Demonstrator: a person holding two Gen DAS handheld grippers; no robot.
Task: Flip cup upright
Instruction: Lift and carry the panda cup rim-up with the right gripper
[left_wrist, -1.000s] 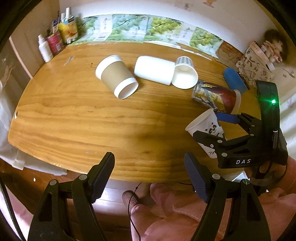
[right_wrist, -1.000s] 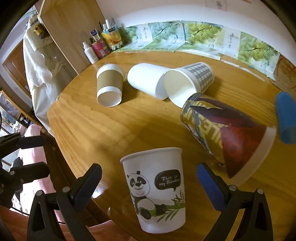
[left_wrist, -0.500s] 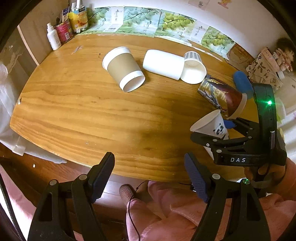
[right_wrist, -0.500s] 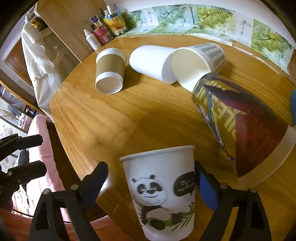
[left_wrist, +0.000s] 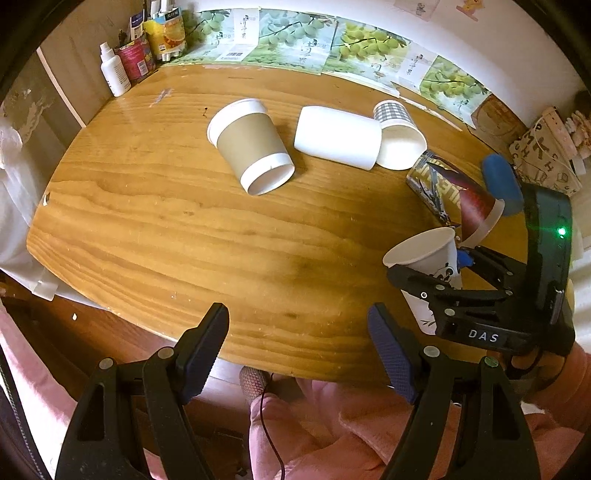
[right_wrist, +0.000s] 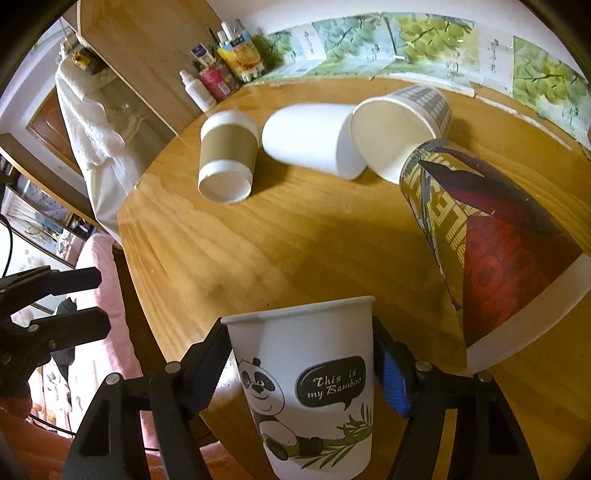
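Right wrist view: the panda cup (right_wrist: 306, 384), lettered "This is my Bamboo", is held upright, rim up, between the closed-in pads of the right gripper (right_wrist: 301, 373) at the table's (right_wrist: 295, 240) near edge, while the left gripper (left_wrist: 299, 347), gaping empty, is kept farther off.

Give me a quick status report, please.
Right claw shut on panda cup, mouth up. Left claw open, idle. Four cups still on sides.
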